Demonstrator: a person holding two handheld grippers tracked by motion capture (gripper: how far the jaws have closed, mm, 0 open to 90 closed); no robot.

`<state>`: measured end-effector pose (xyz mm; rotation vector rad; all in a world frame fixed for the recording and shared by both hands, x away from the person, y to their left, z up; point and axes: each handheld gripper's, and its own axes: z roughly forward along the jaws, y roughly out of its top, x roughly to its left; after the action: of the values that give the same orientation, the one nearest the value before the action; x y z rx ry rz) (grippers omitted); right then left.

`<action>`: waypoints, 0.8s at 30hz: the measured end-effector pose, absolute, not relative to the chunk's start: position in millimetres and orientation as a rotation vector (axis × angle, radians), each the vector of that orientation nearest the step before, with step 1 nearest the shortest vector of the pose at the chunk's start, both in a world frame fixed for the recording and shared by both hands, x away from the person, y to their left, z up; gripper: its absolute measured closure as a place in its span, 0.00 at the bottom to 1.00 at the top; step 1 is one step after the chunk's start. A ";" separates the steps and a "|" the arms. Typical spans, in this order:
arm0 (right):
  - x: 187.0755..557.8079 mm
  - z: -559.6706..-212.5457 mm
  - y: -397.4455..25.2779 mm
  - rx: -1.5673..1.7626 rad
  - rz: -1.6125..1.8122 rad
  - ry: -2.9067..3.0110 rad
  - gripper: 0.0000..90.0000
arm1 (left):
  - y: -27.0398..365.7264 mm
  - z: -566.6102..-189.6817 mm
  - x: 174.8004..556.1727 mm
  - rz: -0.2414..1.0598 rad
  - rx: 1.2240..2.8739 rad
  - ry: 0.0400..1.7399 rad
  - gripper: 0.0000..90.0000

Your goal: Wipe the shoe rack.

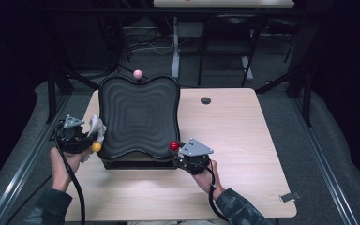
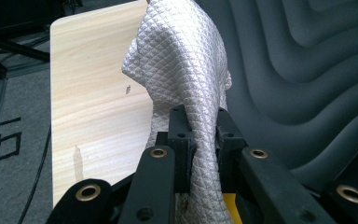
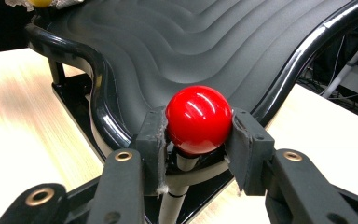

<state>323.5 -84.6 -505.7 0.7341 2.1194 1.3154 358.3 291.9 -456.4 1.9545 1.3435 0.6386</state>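
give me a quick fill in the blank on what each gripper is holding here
The right gripper is shut on the ___ ball.
The left gripper pinches a quilted white ___.
The wavy grey tray stands on a ___ table.
At the tray's far edge sits a ___ ball.

Missing words: red; cloth; wooden; pink

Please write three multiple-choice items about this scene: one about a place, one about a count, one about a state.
1. Where is the pink ball?
A. at the far edge of the dark wavy board
B. on the bare table
C. in a claw

2. How many coloured balls stand around the board?
A. one
B. three
C. five

3. What does the right claw hold?
A. nothing
B. the white cloth
C. the red ball

Answers: 1 A, it sits above the far rim; 2 B, pink, yellow ball and red; 3 C, both jaws press its sides.
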 end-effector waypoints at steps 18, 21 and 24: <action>323.6 -506.3 -84.8 0.725 1.314 2.119 0.67 | 295.6 -455.5 358.2 0.622 1.931 1.350 0.89; 323.6 -506.5 -84.8 0.720 1.317 2.117 0.67 | 294.7 -454.1 362.2 0.628 1.927 1.347 0.89; 323.1 -506.2 -84.8 0.727 1.301 2.115 0.67 | 293.7 -451.4 367.6 0.637 1.929 1.344 0.89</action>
<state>323.1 -84.8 -506.2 0.7272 2.1145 1.3006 367.6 293.7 -451.4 1.9293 1.3436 0.6366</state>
